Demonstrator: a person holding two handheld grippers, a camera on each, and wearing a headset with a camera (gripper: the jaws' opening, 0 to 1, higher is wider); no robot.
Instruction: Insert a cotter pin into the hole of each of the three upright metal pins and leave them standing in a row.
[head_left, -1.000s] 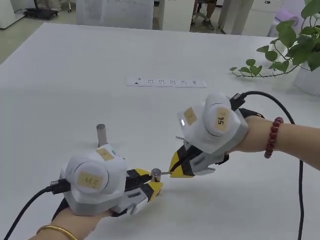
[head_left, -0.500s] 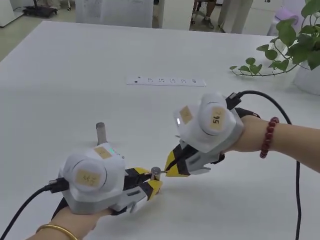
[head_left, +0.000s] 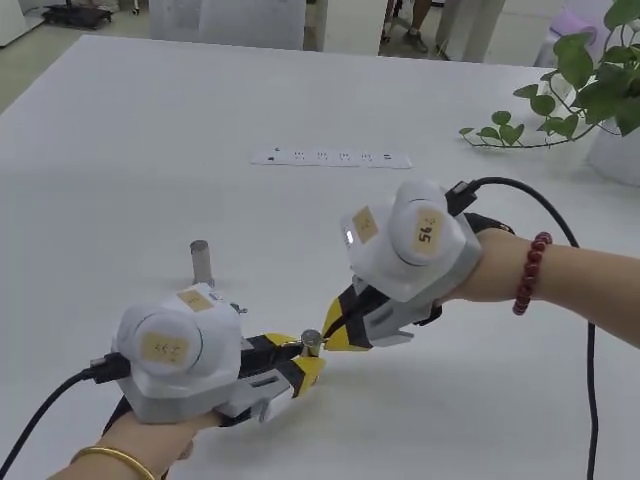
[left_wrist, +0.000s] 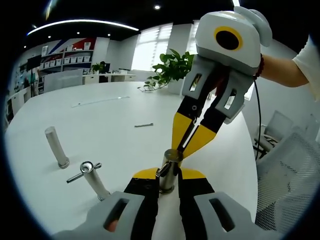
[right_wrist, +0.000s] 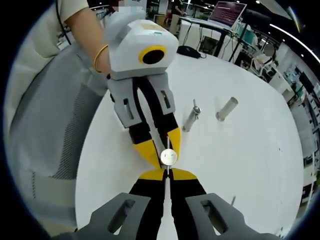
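The left gripper (head_left: 298, 357) clamps an upright metal pin (left_wrist: 169, 172). The right gripper (head_left: 336, 334) pinches a cotter pin (right_wrist: 168, 174) at its top (a second metal pin (left_wrist: 94, 179) already wears one).

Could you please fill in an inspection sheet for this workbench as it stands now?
Surface: white table, no marks seen.
Job's things: held pin upright in the left gripper; second pin standing with fitted cotter pin through its head; bare pin standing; loose cotter pin lying flat.
Clutter: power strip.
Grippers: left shut on the held pin; right gripper shut on a thin cotter pin at that pin's top.
Cables: black cable from the right gripper, second cable from the left.
Surroundings: potted plant; office furniture beyond.
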